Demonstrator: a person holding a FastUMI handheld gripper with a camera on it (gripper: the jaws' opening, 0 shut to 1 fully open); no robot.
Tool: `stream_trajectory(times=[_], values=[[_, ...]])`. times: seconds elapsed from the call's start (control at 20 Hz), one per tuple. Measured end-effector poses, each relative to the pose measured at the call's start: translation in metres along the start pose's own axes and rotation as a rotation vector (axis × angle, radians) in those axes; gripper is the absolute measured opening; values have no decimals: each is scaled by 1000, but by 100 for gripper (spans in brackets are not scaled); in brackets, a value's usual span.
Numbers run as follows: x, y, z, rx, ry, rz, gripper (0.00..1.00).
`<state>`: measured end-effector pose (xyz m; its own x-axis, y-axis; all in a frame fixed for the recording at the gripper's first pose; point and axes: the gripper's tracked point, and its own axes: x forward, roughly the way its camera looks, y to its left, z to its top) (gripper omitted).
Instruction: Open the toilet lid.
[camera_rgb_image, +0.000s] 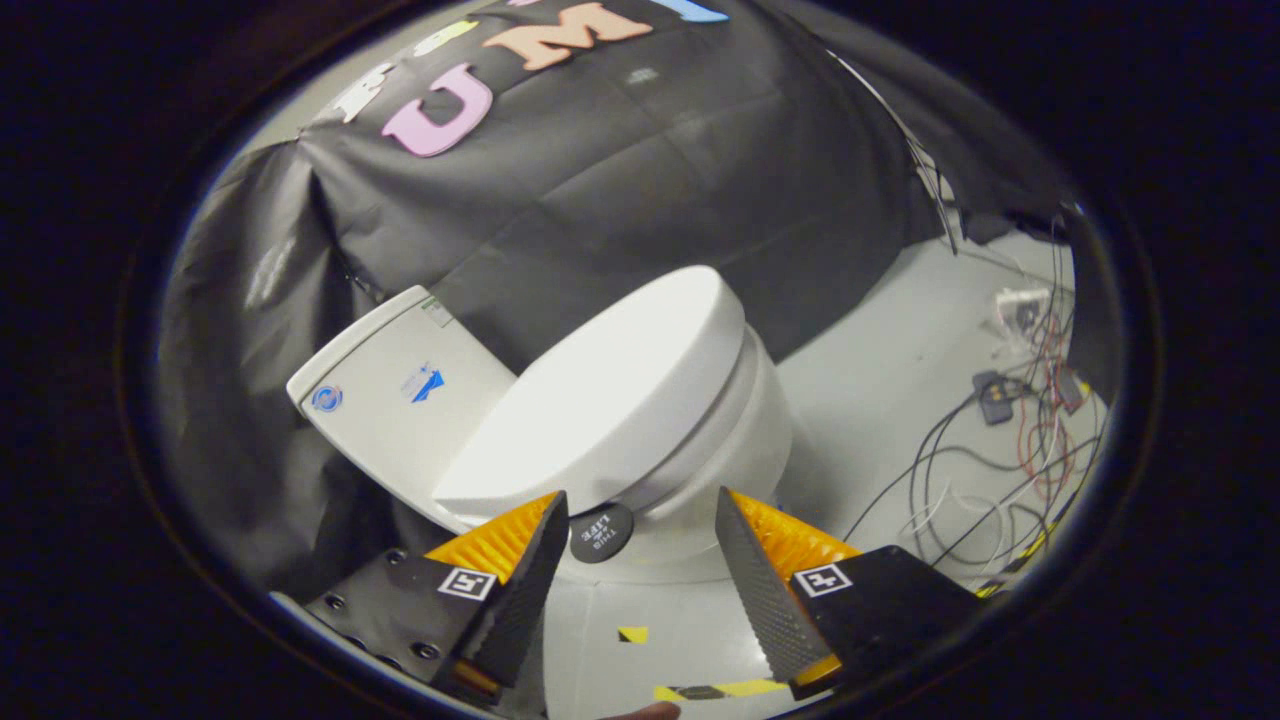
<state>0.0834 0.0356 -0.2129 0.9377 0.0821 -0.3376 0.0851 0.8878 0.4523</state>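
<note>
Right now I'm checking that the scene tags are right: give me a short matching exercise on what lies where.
Things:
1. toilet lid
2. tank
3. cables
4. gripper

States or places:
A. loose on the floor beside the toilet
B. open, fingers just short of the lid's edge
C. down, closed over the bowl
D. behind the lid, against the black cloth

Pairs: 1-C, 2-D, 3-A, 4-B

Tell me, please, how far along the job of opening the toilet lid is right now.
Nothing looks done: the toilet lid lies closed over the bowl. In hand: the gripper is open, its fingers spread just short of the lid's near edge, gripping nothing. Left: catch that edge and lift the lid.
</note>
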Motion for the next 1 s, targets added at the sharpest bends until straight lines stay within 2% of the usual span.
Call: stream_trajectory(times=[0.15,0.2,0.3,0.55,0.6,0.85,1.0], values=[[12,-9,-18,189,41,-7,76],[17,1,-18,284,27,51,70],[19,10,-17,412,11,94,59],[27,15,-22,431,-7,156,30],[28,15,-24,422,-9,179,8],[21,15,-20,476,-41,214,7],[22,20,-15,444,-77,181,7]])
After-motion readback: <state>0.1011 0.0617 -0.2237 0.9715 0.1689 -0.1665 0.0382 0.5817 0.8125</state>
